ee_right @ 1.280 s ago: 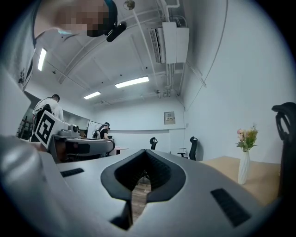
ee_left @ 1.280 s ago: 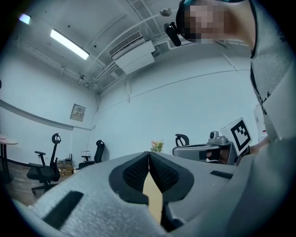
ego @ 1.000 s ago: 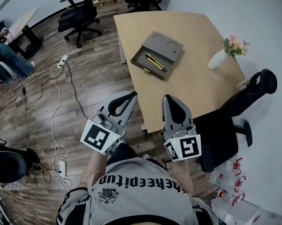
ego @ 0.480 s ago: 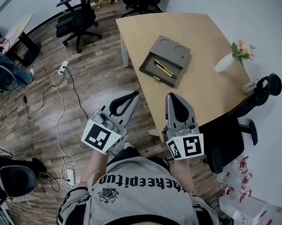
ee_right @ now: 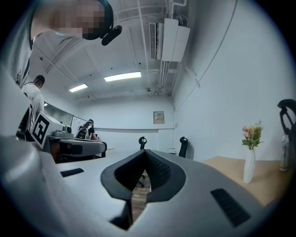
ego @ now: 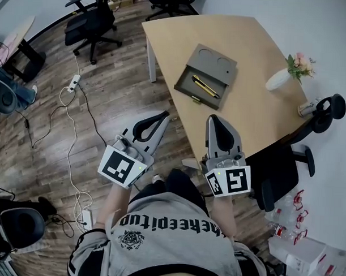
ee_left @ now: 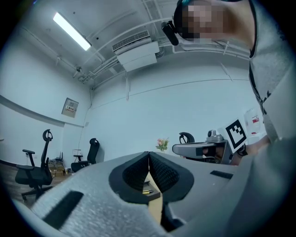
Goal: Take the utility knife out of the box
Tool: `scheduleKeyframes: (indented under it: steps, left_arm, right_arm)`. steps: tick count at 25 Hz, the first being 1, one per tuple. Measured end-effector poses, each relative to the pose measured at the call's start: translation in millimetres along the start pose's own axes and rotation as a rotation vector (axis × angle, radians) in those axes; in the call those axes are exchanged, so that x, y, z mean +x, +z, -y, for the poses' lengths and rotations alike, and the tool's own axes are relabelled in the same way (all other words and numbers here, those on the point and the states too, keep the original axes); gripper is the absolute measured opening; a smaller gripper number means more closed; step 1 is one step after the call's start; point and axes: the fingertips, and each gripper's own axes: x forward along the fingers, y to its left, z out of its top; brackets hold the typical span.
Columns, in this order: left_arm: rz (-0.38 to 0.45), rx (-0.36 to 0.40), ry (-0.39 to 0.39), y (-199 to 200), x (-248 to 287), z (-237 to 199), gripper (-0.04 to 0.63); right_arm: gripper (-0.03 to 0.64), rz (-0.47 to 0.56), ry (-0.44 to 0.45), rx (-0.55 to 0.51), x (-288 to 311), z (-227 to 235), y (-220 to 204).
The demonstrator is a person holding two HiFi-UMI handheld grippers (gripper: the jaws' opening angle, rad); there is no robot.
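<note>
Overhead, the yellow utility knife [ego: 206, 86] is seen in an open grey box [ego: 214, 61] on the wooden tabletop [ego: 259, 115], well ahead of the left hand-held gripper [ego: 161, 115] and right hand-held gripper [ego: 214, 119]. Left gripper view: ribbed jaws are closed, empty, with the knife glimpsed beyond. Right gripper view: jaws are likewise closed; a white vase [ee_right: 249, 166] is shown.

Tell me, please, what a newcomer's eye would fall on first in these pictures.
An open grey box lies on the wooden table, a yellow utility knife inside. Up close, the left gripper and right gripper, shut and empty, point toward the table. A white flower vase stands near the table's right edge.
</note>
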Motion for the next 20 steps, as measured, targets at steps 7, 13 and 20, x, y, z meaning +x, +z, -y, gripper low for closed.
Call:
scheduleKeyframes:
  steps: [7, 13, 20]
  left_arm:
    - [-0.030, -0.033, -0.021, -12.8, 12.8, -8.8, 0.017]
    - [-0.025, -0.020, -0.017, -12.9, 36.5, -35.0, 0.017]
    - [-0.022, -0.013, -0.022, -10.1, 74.4, -72.7, 0.017]
  right_arm:
    - [0.006, -0.025, -0.011, 0.005, 18.0, 12.3, -12.7]
    - [0.006, -0.019, -0.013, 0.000, 48.1, 31.2, -13.9]
    - [0.006, -0.020, -0.029, 0.002, 89.4, 58.5, -16.7]
